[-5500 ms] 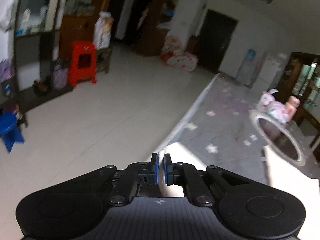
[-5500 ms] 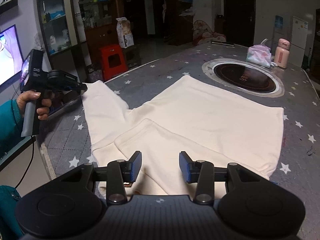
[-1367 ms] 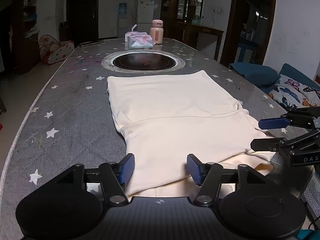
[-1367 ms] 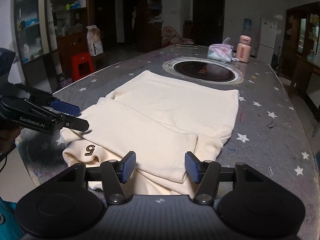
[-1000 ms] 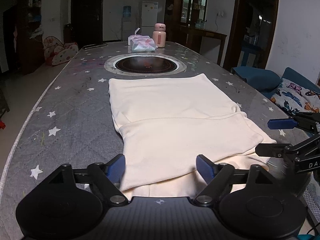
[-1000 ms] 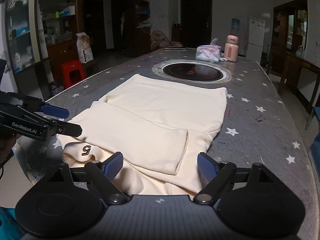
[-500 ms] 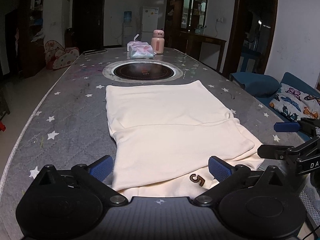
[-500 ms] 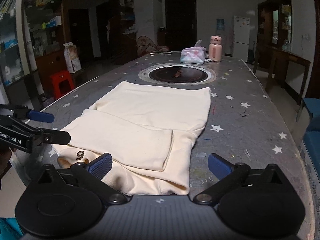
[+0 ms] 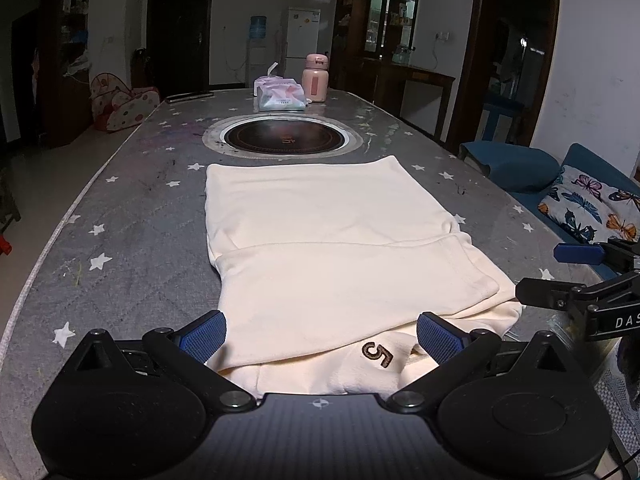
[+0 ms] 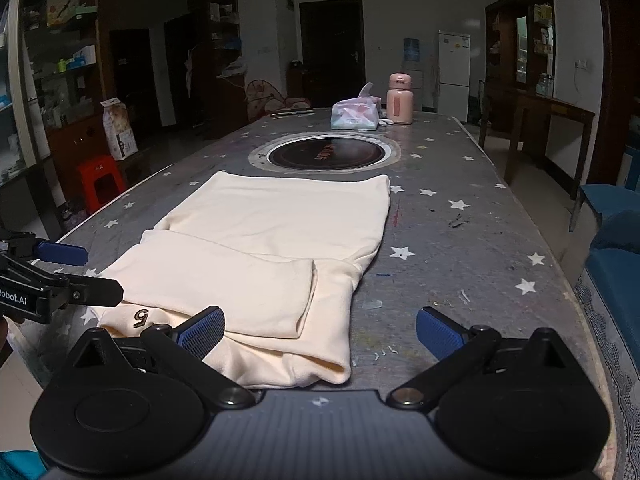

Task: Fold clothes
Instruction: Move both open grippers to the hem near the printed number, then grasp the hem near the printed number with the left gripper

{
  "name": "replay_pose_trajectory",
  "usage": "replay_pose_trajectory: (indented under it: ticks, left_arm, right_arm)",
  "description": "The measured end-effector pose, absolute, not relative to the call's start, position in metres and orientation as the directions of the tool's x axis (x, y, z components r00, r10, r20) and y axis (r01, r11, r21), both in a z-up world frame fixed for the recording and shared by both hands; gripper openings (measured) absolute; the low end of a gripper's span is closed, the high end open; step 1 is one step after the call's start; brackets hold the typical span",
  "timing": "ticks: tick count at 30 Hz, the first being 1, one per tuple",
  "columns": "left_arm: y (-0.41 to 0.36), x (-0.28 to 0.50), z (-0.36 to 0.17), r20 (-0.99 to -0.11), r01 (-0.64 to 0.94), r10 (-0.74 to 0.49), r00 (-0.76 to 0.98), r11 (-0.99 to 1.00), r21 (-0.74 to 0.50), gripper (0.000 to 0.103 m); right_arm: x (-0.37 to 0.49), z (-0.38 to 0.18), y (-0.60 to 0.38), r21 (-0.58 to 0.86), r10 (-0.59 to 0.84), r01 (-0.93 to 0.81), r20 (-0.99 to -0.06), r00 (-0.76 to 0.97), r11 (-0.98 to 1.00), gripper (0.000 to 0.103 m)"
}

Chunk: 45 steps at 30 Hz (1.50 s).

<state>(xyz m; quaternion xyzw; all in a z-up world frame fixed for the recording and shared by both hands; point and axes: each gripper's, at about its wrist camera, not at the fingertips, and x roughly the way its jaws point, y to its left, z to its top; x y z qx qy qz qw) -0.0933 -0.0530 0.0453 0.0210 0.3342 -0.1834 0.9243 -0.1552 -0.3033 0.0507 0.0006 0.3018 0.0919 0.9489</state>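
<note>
A dim, white-walled room with a dark door (image 10: 331, 52) at twelve o'clock, a white fridge (image 10: 454, 76) at one, dark wooden shelving (image 10: 60, 80) and a red stool (image 10: 100, 180) at ten, and a blue sofa (image 9: 592, 188) with a butterfly cushion (image 9: 592, 208) at three.

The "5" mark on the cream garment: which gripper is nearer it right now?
Left. The 5 mark lies between the open fingers of the left gripper, close to its right-hand pad. The right gripper sits further along the garment at its right corner, open.
</note>
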Motion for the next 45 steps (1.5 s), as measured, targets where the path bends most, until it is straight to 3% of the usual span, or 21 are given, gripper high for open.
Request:
replay_pose_trajectory:
  ticks: [45]
  left_arm:
    - [-0.057,-0.092,0.042,-0.675,0.307,-0.241,0.698,0.952,-0.023,0.103]
  right_arm:
    - [-0.161,0.049,-0.306,0.042,0.181,-0.195,-0.596,0.783,0.98,0.103]
